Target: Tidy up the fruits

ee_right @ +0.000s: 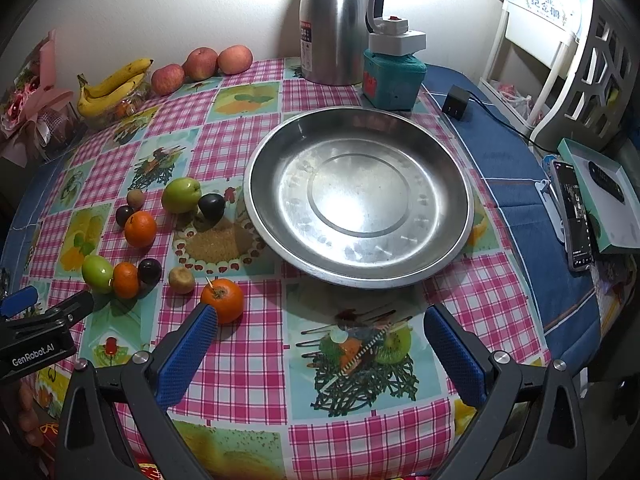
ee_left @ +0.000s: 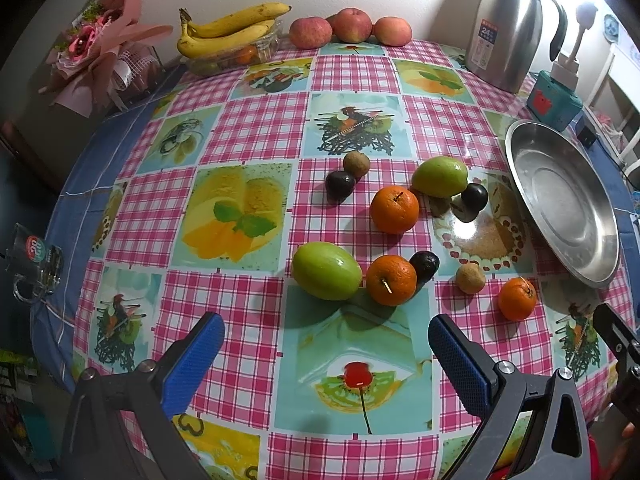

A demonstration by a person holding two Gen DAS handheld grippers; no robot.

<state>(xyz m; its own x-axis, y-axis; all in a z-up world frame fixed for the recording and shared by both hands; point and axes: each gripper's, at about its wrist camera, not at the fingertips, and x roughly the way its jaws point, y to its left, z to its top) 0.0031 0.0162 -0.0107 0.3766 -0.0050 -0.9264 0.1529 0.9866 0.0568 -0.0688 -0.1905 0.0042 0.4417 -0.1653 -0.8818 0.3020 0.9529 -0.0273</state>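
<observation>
Loose fruit lies on the checked tablecloth: two green fruits (ee_left: 327, 271) (ee_left: 440, 176), three oranges (ee_left: 391, 280) (ee_left: 394, 209) (ee_left: 517, 298), three dark plums (ee_left: 425, 266) (ee_left: 474, 196) (ee_left: 339, 185) and two small brown fruits (ee_left: 471, 278) (ee_left: 356, 164). An empty steel dish (ee_right: 360, 196) sits right of them. My left gripper (ee_left: 326, 344) is open, just short of the nearest green fruit. My right gripper (ee_right: 320, 332) is open before the dish, with an orange (ee_right: 222, 299) by its left finger.
Bananas (ee_left: 228, 32) over a clear container and three apples (ee_left: 350, 26) line the far edge. A steel thermos (ee_right: 334, 24), a teal box (ee_right: 392, 80), a charger (ee_right: 455, 103) and a phone (ee_right: 572, 216) stand right. A bouquet (ee_left: 100, 48) and glass mug (ee_left: 34, 264) are left.
</observation>
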